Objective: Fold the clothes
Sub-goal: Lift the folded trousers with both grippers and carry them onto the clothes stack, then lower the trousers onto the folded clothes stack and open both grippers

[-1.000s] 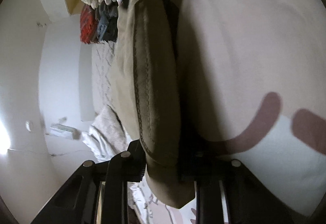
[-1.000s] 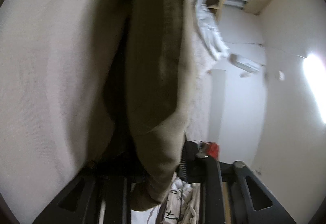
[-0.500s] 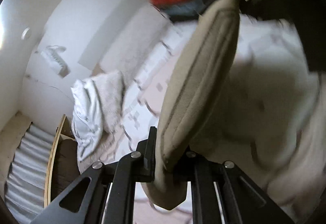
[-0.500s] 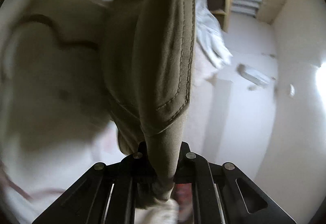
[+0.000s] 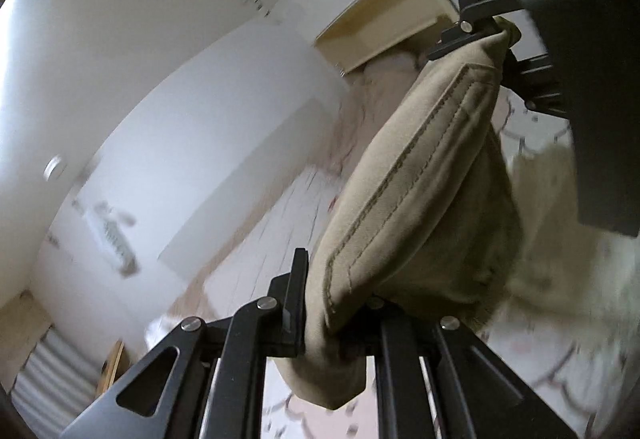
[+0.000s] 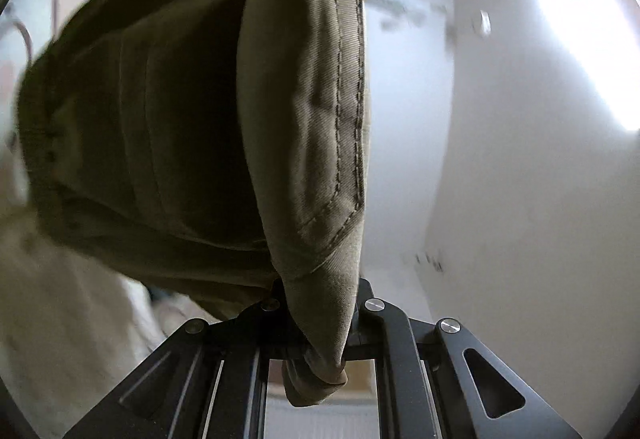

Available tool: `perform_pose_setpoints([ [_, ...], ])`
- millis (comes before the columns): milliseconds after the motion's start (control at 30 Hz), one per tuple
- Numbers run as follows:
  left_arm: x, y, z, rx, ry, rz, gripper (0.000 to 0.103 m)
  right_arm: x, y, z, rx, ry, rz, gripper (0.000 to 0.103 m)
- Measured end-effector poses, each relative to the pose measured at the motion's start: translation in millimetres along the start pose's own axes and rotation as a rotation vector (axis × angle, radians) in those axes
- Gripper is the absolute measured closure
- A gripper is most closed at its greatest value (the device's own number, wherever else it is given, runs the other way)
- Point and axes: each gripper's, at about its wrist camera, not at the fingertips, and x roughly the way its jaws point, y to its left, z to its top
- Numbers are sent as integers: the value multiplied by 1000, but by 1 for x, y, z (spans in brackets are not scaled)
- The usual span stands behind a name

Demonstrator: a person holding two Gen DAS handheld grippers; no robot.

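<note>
Two grippers: each has its jaws clenched on one khaki garment (image 5: 416,199).
Left gripper (image 5: 336,323): grips the stitched hem.
Right gripper (image 6: 320,335): grips the hem's other end.
Garment: stretched between them in mid-air, above the patterned bed (image 5: 560,379).
Beyond: white wall (image 5: 180,99).

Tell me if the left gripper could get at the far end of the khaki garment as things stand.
Probably not. The left gripper is shut on the near end of the khaki garment, and the right gripper already clamps the far end, so it would have to let go first.
</note>
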Motion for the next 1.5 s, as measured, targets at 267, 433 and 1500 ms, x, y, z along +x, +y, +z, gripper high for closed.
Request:
perform_pose_setpoints([
  [267,83,-36,72,-31,-6,-57,91,94,1,-78,43,176,-32,93],
  [433,93,-52,81,-39,-30,-70,91,121,14,-103,75,200,-21,93],
  [1500,-43,-304,-76,200,-1,-368,65,-116,206,-263,-162,-11,508,70],
])
